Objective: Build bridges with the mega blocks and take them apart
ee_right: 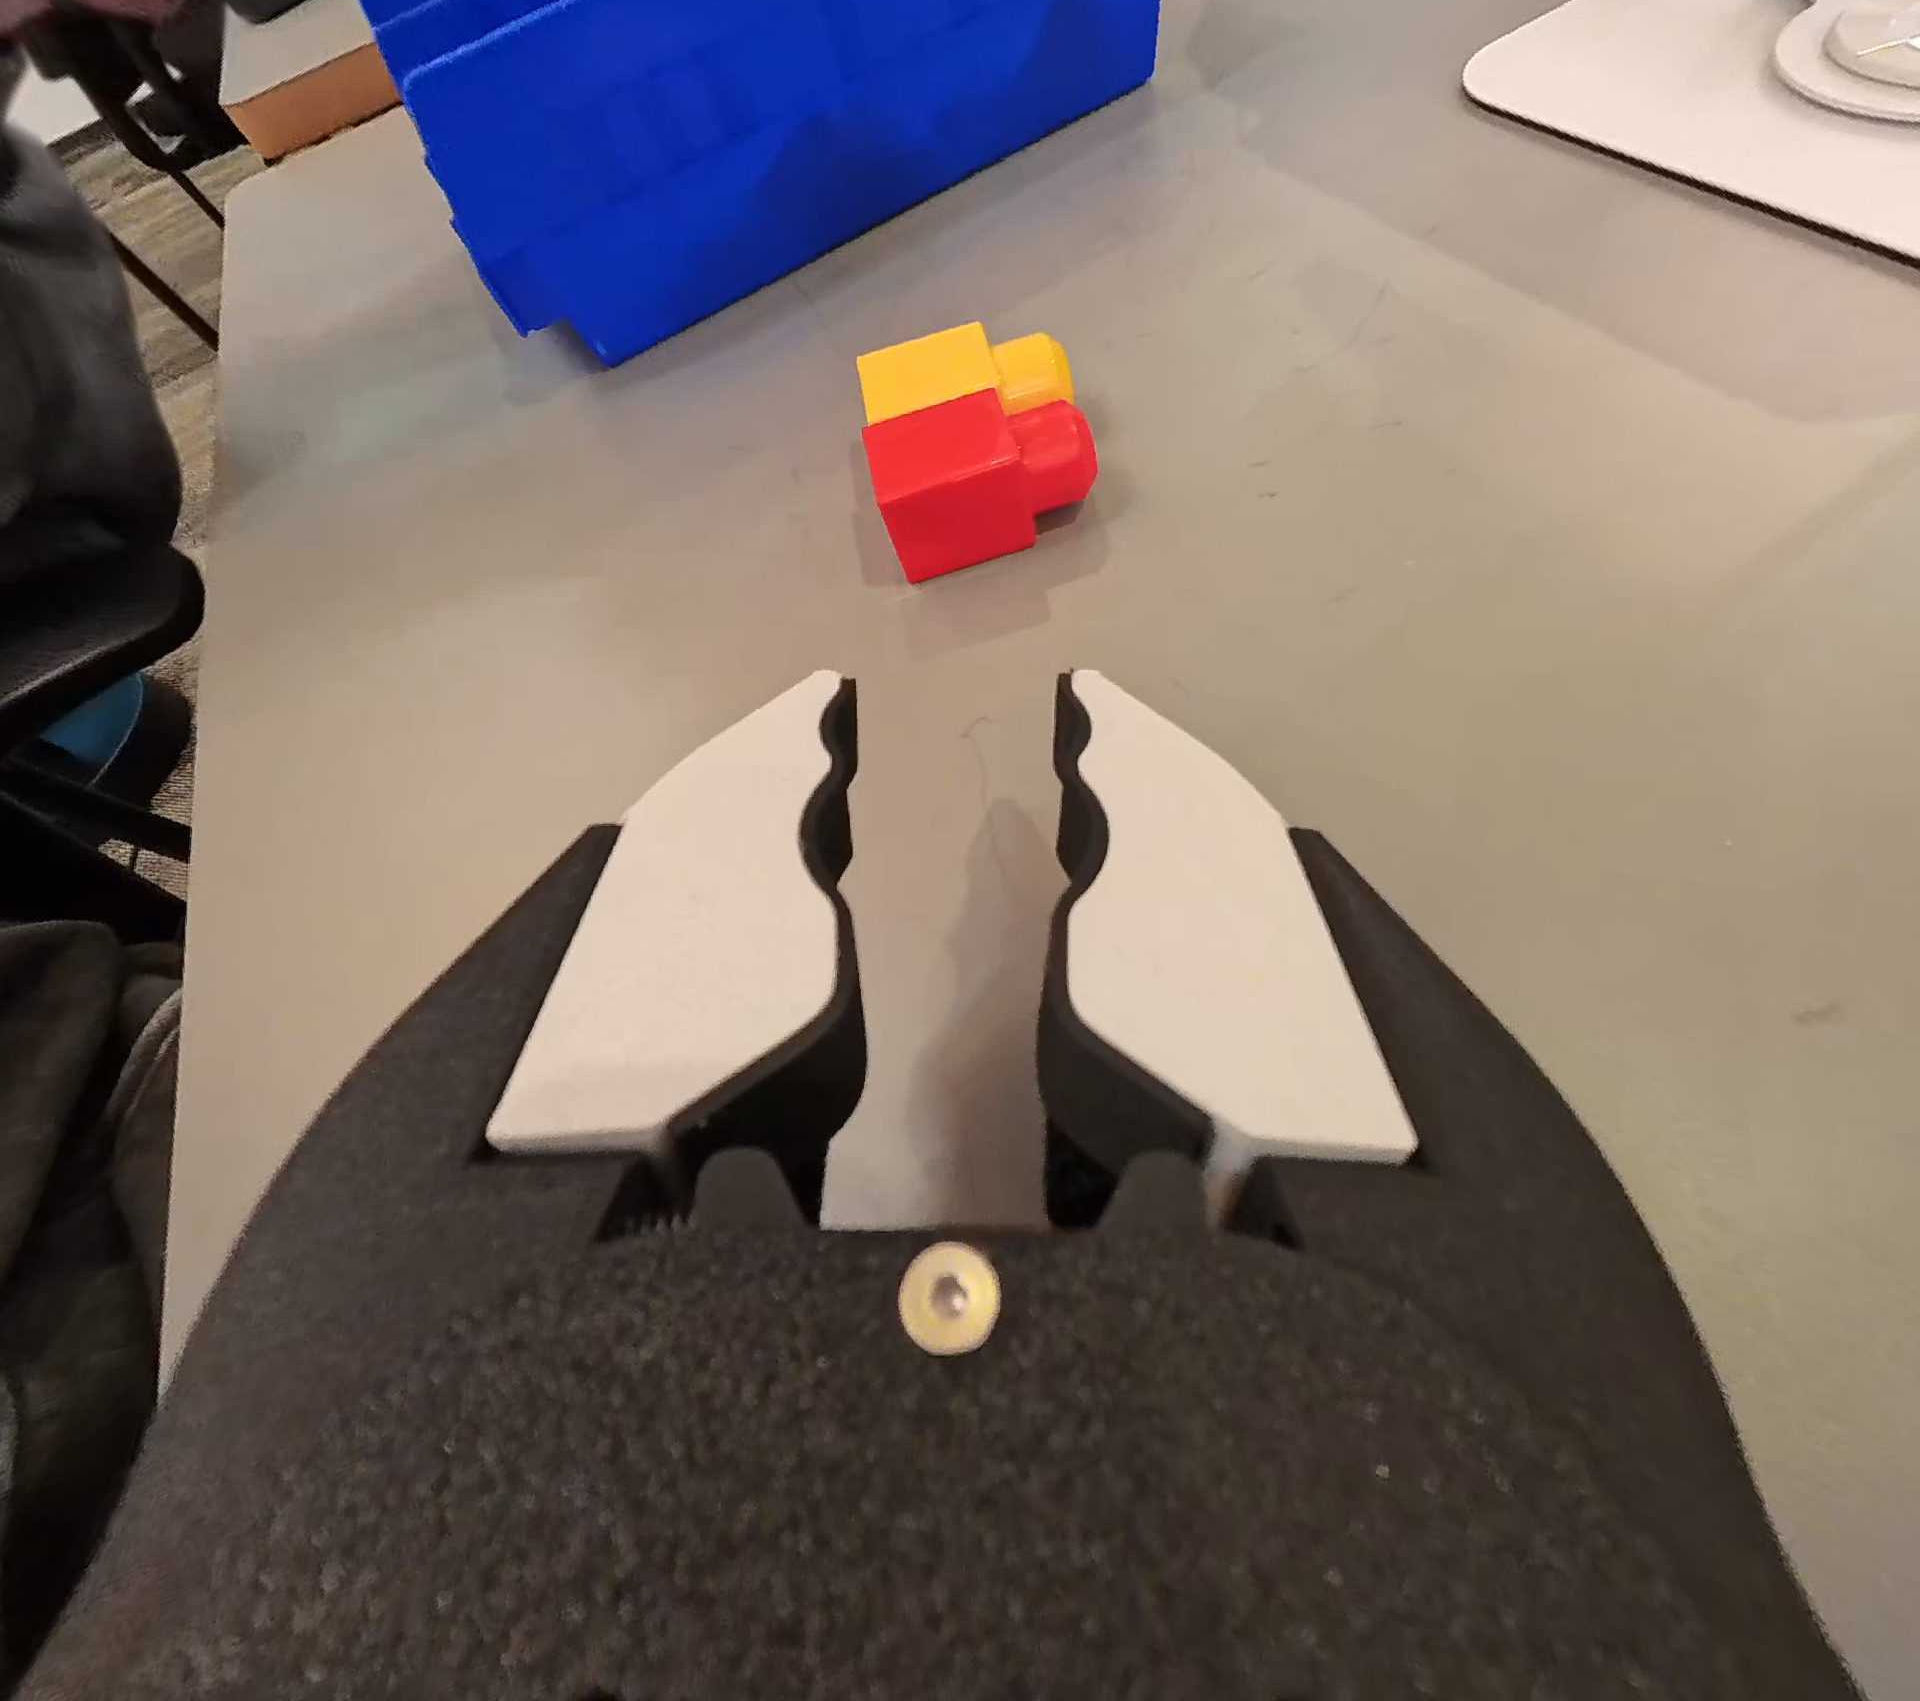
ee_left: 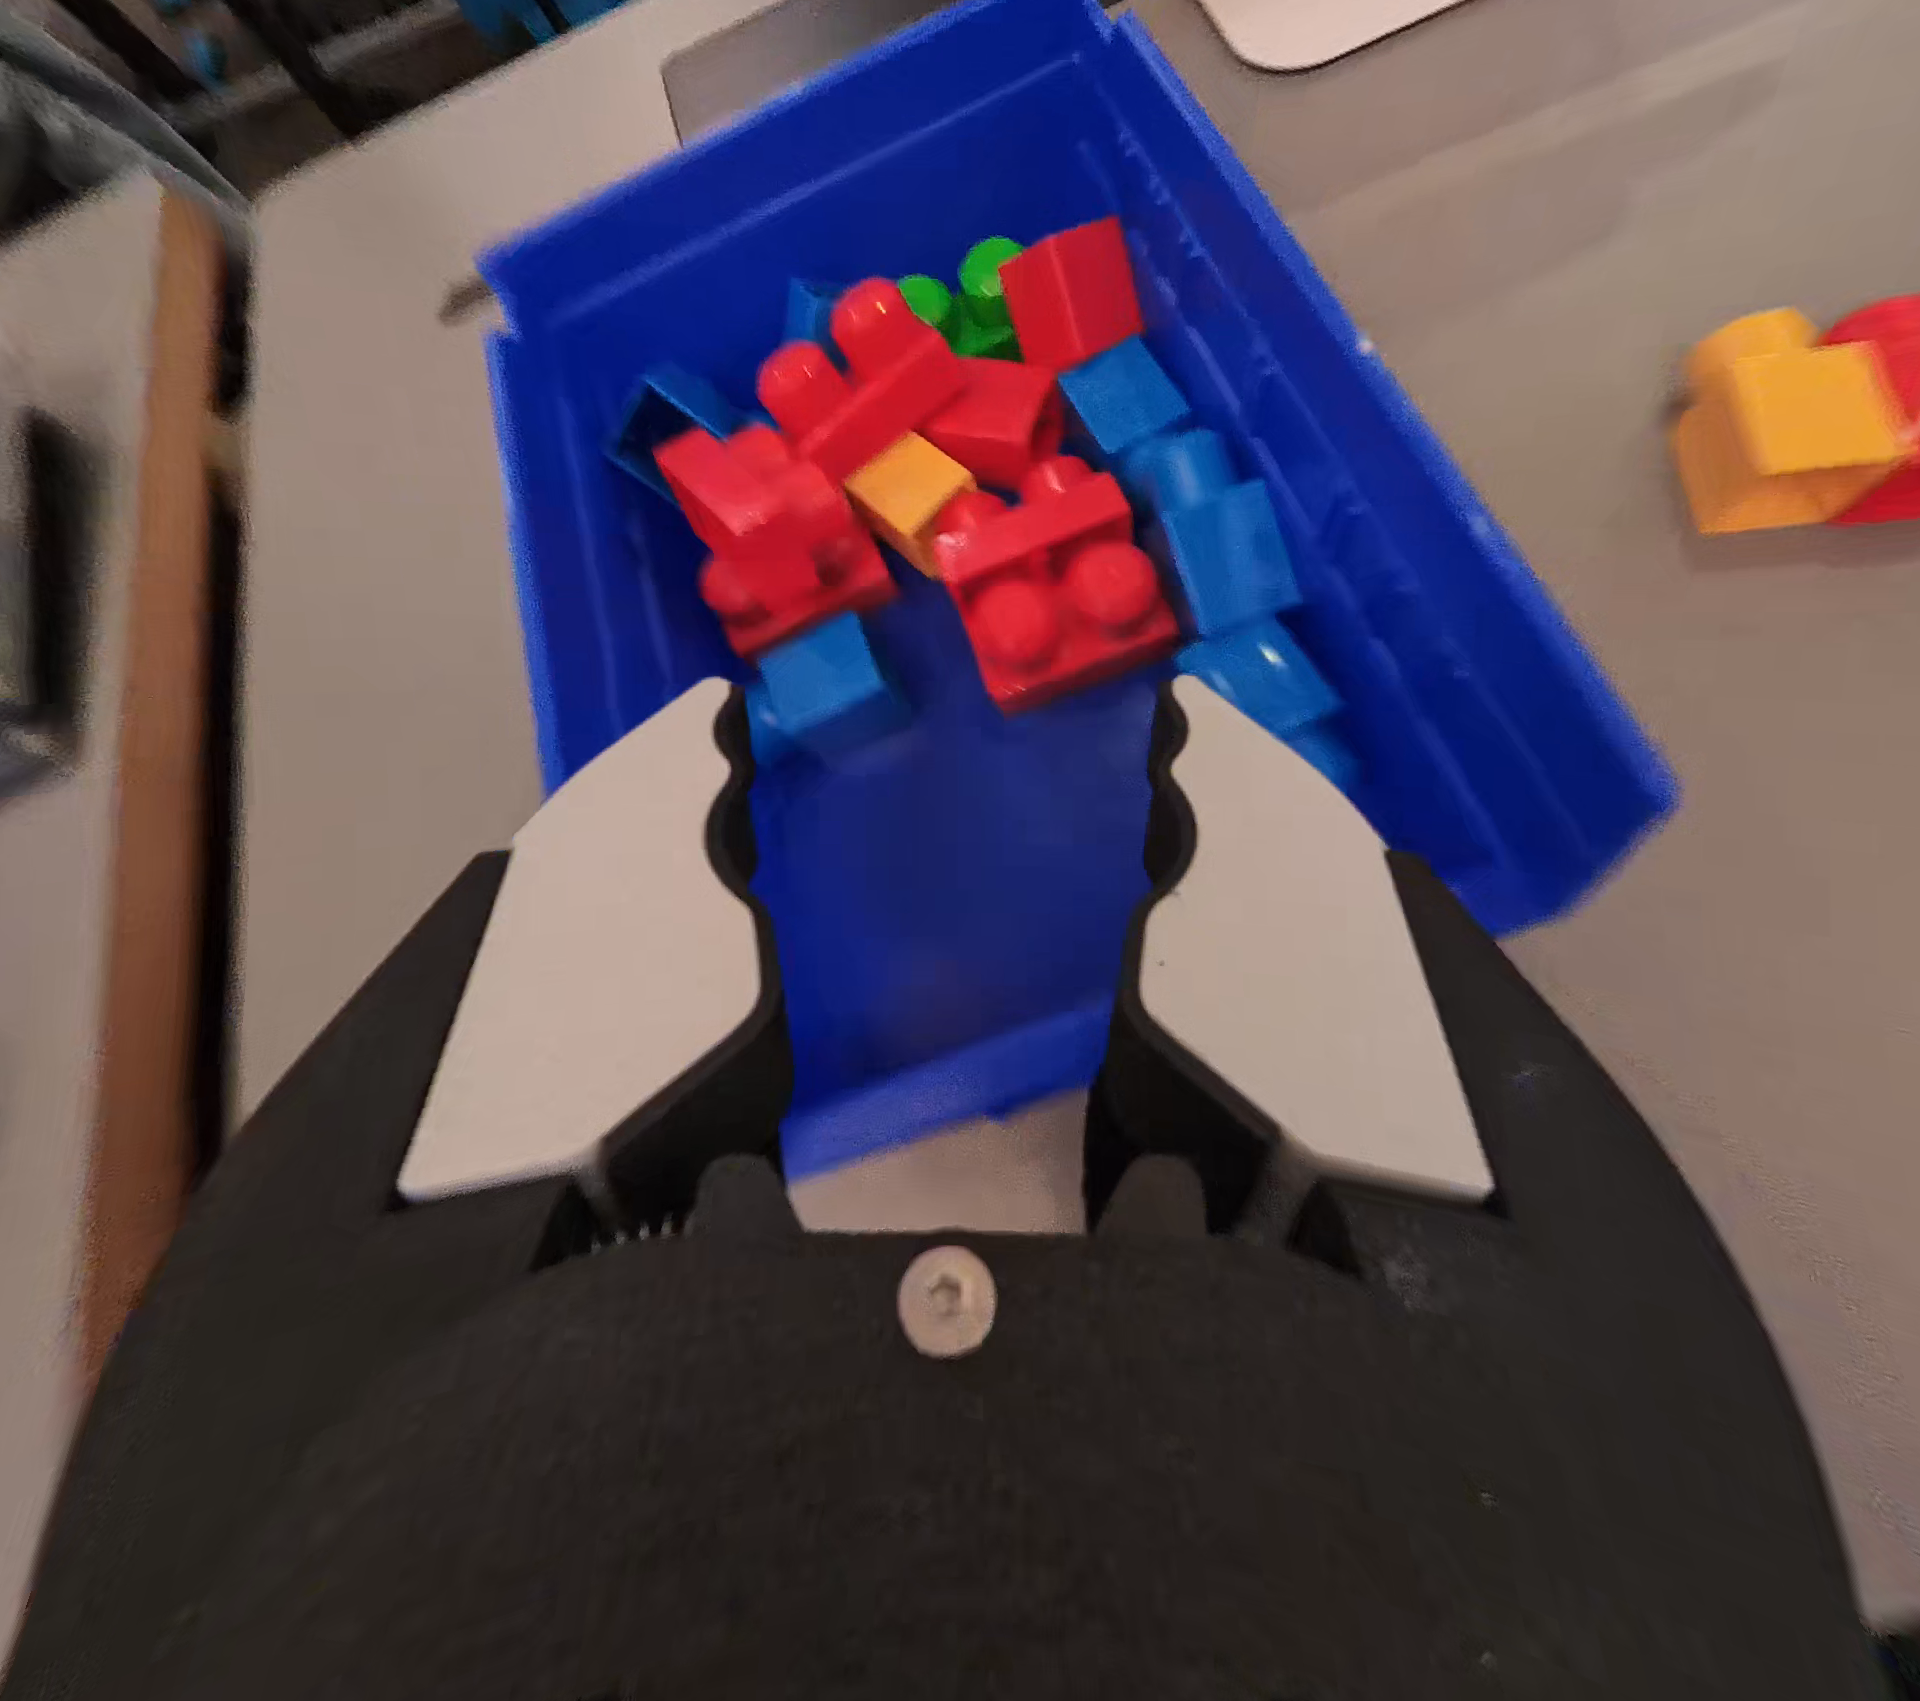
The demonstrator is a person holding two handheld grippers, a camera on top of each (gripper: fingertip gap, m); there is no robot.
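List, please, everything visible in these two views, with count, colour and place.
bin: one, blue, on the table
blocks in bin: a loose pile, red, blue, green, orange
red block: one, on its side, beside the bin
yellow block: one, against the red block
table: one, grey
mat: one, white, far corner
left claw: open, over the bin
right claw: open, empty, short of the two blocks

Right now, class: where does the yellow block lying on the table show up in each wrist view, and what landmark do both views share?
Left wrist view: yellow block at the far right edge, right of the bin.
Right wrist view: near centre, touching the red block, ahead of the open right tool.
Shared landmark: the blue bin.
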